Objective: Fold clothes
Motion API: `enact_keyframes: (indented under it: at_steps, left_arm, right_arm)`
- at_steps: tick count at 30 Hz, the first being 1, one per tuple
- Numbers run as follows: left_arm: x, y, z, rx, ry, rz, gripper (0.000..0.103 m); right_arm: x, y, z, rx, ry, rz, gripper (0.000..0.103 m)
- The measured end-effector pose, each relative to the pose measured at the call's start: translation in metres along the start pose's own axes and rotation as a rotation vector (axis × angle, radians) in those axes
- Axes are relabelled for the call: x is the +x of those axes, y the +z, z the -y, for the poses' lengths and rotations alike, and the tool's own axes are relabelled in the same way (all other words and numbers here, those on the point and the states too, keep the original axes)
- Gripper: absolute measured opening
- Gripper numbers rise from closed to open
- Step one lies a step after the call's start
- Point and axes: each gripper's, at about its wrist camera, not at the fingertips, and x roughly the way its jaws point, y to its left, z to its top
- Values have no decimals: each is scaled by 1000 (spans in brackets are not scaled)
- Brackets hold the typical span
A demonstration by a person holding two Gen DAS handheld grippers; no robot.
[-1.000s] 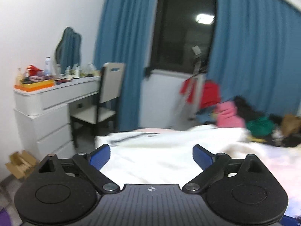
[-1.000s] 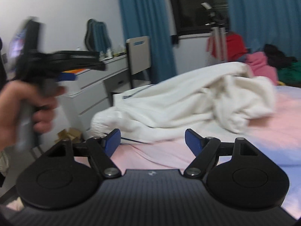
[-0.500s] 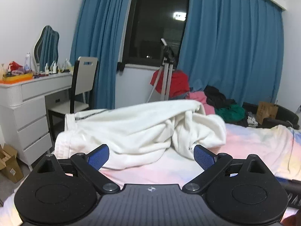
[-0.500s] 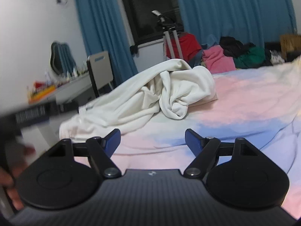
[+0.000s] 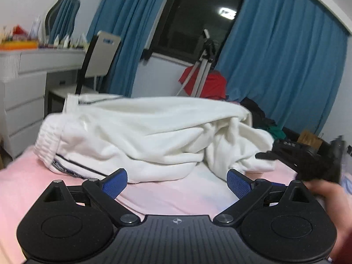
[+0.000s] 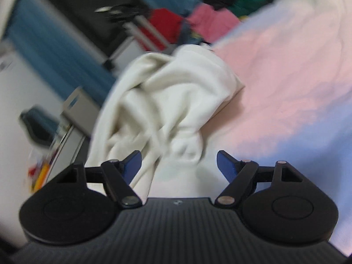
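1. Where the pink bed sheet (image 5: 176, 195) spreads out, a crumpled white garment (image 5: 143, 136) lies on it, its elastic waistband (image 5: 47, 147) toward the white dresser (image 5: 24, 92).
2. The left gripper (image 5: 177, 181) hangs near the garment's front edge, blue pads spread apart, holding nothing.
3. The right gripper (image 6: 178, 161) is tilted over the garment's bunched end, fingers spread, with cloth lying between them unclamped.
4. An orange tray (image 5: 18, 44) on the dresser holds blurred items.

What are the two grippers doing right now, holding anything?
Left gripper: open, holding nothing, short of the white garment.
Right gripper: open, holding nothing, garment lying between its fingers.
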Motion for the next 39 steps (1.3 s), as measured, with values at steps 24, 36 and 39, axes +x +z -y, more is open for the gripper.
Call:
enact_keyframes:
  at_steps: [24,36,39]
  left_arm:
    - [25,9,-65,-173,50,-58,98]
    - [32,9,-84,-388,-60,-176,98]
    - [39,6,-93,-447,-59,-193,98]
  right_arm:
    - [-138,135,64,19,-228,513,5]
    - [-175,110,200,370,-479,392,10]
    - [-169,71,195,397,-485,340,29]
